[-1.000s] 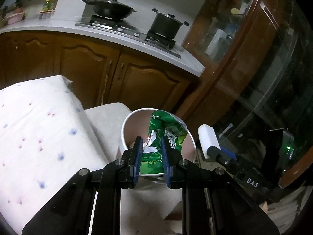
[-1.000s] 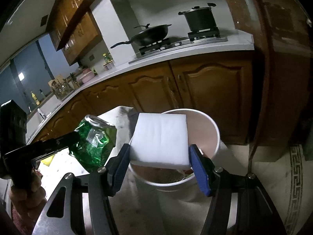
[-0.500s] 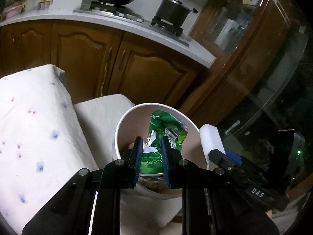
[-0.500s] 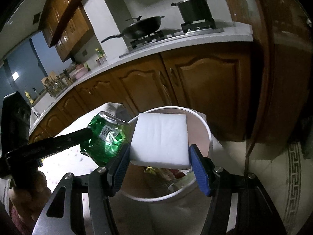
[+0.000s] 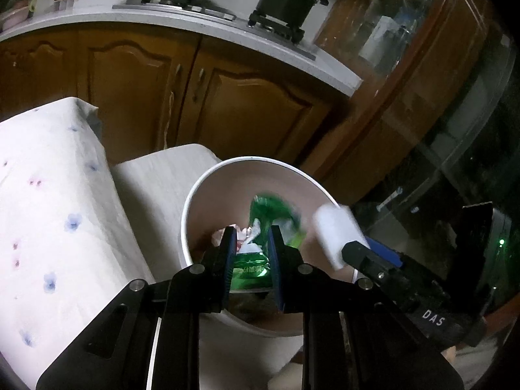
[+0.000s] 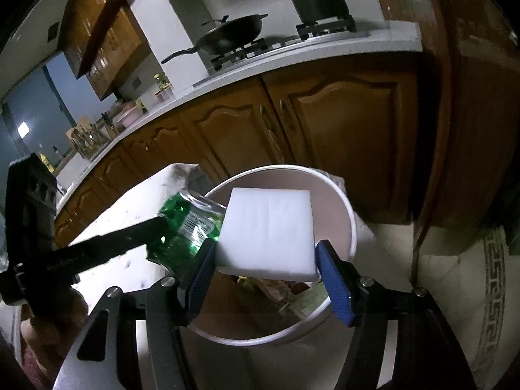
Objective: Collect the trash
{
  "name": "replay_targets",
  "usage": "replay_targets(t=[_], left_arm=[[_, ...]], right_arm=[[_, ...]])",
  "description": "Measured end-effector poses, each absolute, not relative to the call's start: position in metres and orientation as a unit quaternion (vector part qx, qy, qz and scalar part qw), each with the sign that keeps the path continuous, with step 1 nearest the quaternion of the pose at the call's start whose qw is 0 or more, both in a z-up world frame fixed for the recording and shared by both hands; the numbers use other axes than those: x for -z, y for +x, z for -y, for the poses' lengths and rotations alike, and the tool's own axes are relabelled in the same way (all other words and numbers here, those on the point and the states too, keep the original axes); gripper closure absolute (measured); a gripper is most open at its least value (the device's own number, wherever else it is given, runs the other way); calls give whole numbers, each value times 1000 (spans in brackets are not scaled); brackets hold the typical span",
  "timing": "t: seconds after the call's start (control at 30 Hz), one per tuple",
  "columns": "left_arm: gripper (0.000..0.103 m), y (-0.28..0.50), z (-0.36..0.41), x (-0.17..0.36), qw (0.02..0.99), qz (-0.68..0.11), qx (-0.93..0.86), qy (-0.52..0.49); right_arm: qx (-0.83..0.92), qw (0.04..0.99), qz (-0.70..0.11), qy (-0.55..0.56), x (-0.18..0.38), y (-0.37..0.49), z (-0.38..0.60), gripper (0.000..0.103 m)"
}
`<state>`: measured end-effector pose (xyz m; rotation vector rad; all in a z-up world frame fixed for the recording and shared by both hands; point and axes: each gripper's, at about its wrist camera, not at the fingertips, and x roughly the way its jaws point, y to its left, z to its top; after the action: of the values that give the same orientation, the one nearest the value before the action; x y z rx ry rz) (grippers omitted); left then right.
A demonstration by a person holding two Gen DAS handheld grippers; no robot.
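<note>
Since a second ago we have carried both loads in over the white bin [image 5: 208, 191]: the green wrapper [image 5: 260, 243], which sat before the rim in the left wrist view, now hangs inside the bin's mouth, and the bin fills far more of that view than it did. In the right wrist view the wrapper [image 6: 185, 230] has closed in from well to the left until it sits just beside the white foam block [image 6: 269, 230], partly over the bin's rim [image 6: 349, 221].

Our left gripper [image 5: 252, 253] is clenched on the crumpled green wrapper, its fingers pressed to either side of it. Our right gripper [image 6: 266, 279] clamps the foam block between its blue fingers [image 6: 334, 289], above the bin's opening; from the left wrist view the block [image 5: 334, 230] shows blurred at the bin's far right edge.

Scraps of earlier trash [image 6: 260, 284] lie in the bottom of the bin. The bin stands just beside the table with the flowered cloth [image 5: 48, 195], and behind it run the wooden cabinets [image 5: 162, 91] under the counter, with the wok [image 6: 234, 32] and the pot [image 5: 286, 0] on the hob
</note>
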<state>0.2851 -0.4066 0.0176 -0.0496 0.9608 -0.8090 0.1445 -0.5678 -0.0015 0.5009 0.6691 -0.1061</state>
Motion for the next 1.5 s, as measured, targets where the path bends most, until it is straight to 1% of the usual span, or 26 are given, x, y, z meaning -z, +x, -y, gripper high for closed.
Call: replay_targets(t=[0.03, 0.07, 0.13, 0.47, 0.6, 0.73, 0.83, 0.9, 0.93, 0.97, 1.0, 1.13, 1.2, 1.23, 1.3, 1.5], left_arm=[[72, 285, 407, -18, 810, -449, 378, -22], [66, 285, 407, -18, 811, -447, 376, -22], [66, 284, 405, -20, 813, -446, 372, -24], [61, 278, 384, -23, 818, -445, 362, -35], [56, 274, 370, -25, 822, -444, 356, -40], [51, 264, 351, -28, 825, -440, 351, -48], [43, 252, 328, -30, 832, -432, 342, -56], [36, 244, 313, -31, 837, -428, 336, -62], [36, 238, 304, -32, 839, -425, 333, -67], [34, 234, 296, -33, 840, -423, 332, -71], [30, 229, 290, -33, 842, -421, 330, -72], [23, 204, 256, -38, 856, -402, 317, -73], [15, 192, 240, -41, 864, -389, 309, -76], [14, 186, 231, -42, 868, -382, 306, -78], [9, 176, 216, -43, 875, -374, 296, -79], [8, 148, 179, -44, 890, -354, 278, -77]], right_arm=[[55, 912, -323, 246, 2, 143, 569, 35], [55, 912, -323, 248, 2, 142, 570, 31], [57, 912, -319, 252, 2, 139, 572, 27], [58, 914, -306, 261, -3, 131, 568, 27], [54, 915, -303, 261, -6, 128, 562, 27], [49, 918, -296, 261, -13, 122, 552, 24], [46, 920, -287, 264, -18, 116, 540, 20], [40, 921, -281, 266, -20, 111, 530, 16], [37, 922, -279, 267, -21, 109, 525, 14], [36, 922, -277, 268, -22, 107, 521, 13], [33, 923, -274, 269, -22, 104, 514, 13], [21, 922, -268, 278, -20, 94, 489, 11], [20, 924, -262, 279, -21, 89, 478, 9], [21, 925, -257, 279, -21, 85, 472, 6], [20, 930, -243, 276, -22, 75, 458, 5], [27, 941, -213, 260, -21, 51, 424, 4]])
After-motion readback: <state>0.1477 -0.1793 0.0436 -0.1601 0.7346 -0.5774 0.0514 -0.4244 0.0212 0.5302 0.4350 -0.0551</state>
